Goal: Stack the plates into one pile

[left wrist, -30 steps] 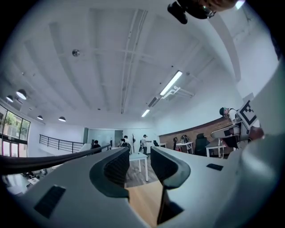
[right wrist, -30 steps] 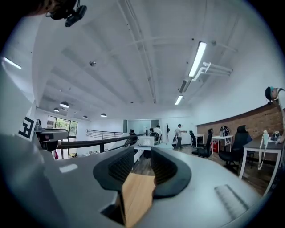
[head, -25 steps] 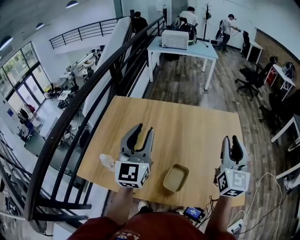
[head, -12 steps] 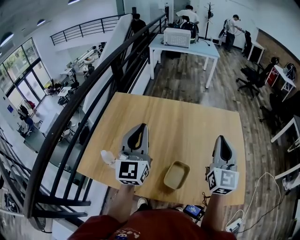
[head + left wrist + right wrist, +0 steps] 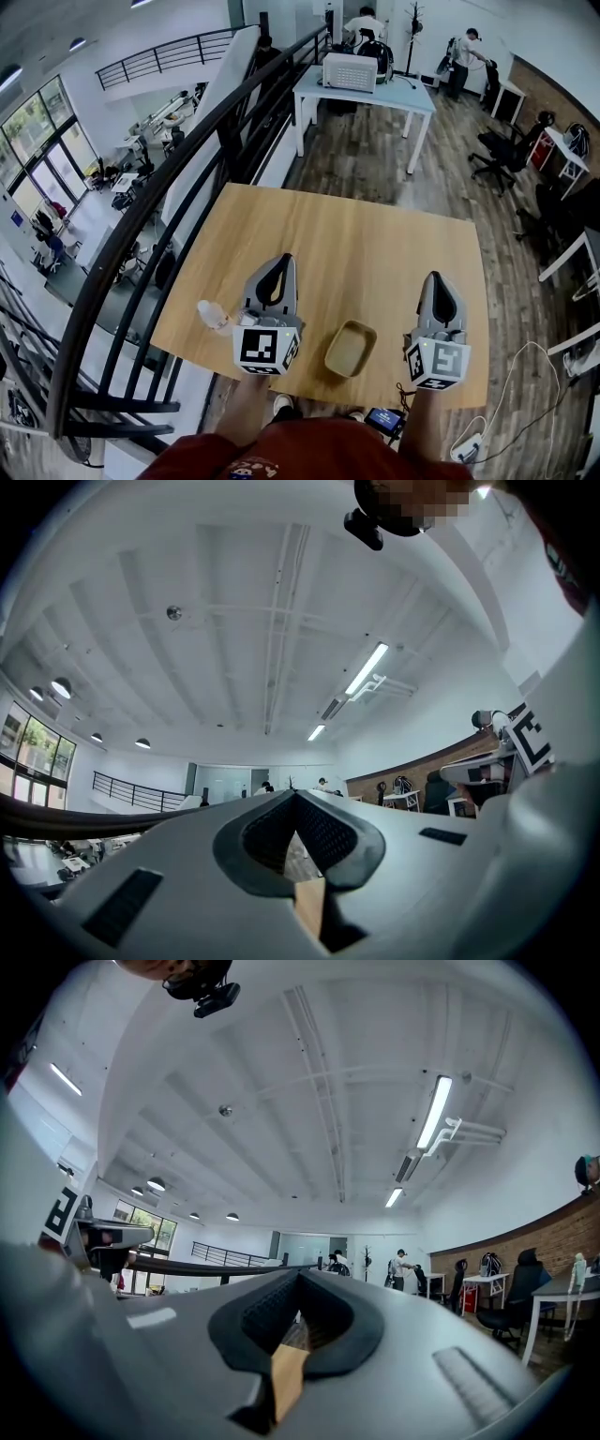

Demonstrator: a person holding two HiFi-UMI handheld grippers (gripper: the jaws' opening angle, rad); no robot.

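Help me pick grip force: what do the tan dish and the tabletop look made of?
Tan dish: probably plastic or melamine, matte, evenly coloured with soft rounded corners; ceramic can't be excluded. Tabletop: wood or wood-look laminate, satin finish, showing lengthwise grain streaks.

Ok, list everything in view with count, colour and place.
wooden table: one, light brown, centre
dish: one, tan, rectangular, table's near edge between the grippers
small bottle-like object: one, whitish, table's near left edge
railing: one, black, left of table
far table: one, pale blue, beyond, bearing a white box
people: at least three, far end of room
left gripper: one, grey, shut, empty, over table's near left
right gripper: one, grey, shut, empty, over table's near right
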